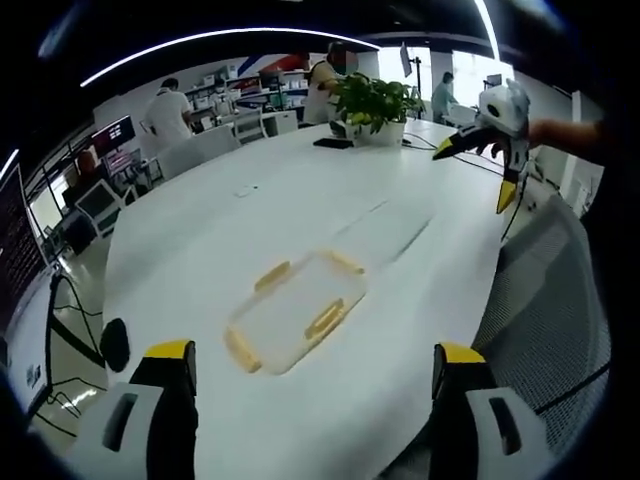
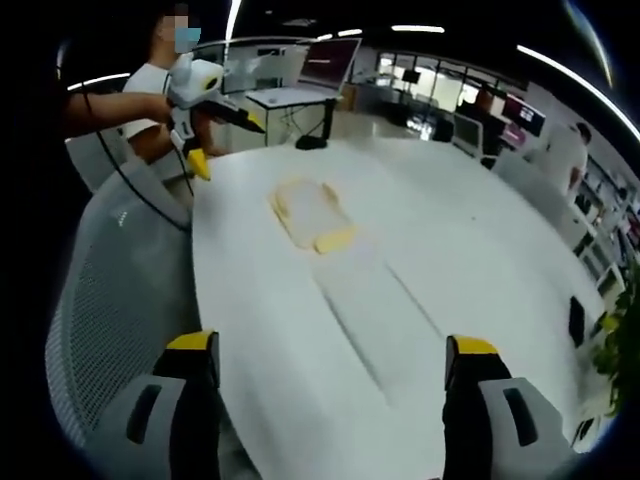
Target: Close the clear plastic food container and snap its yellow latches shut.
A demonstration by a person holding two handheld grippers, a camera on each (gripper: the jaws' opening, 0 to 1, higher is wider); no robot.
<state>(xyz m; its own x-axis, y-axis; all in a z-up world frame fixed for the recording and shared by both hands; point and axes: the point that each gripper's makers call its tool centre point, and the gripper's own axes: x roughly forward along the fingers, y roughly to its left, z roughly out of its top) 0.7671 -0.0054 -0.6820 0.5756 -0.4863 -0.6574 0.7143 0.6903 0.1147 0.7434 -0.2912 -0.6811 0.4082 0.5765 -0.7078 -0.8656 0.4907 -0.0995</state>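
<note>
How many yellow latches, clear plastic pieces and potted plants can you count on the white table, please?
Yellow latches: 4
Clear plastic pieces: 2, the latched piece and the plain piece
Potted plants: 1
Total: 7

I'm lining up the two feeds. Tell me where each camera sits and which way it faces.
Left gripper view: rides the left tool, looking across the white table at the lid and clear base; right tool held far right.
Right gripper view: rides the right tool, facing back over the same table; left tool and a hand far left.
Shared: table, base, lid; both tools open.
</note>
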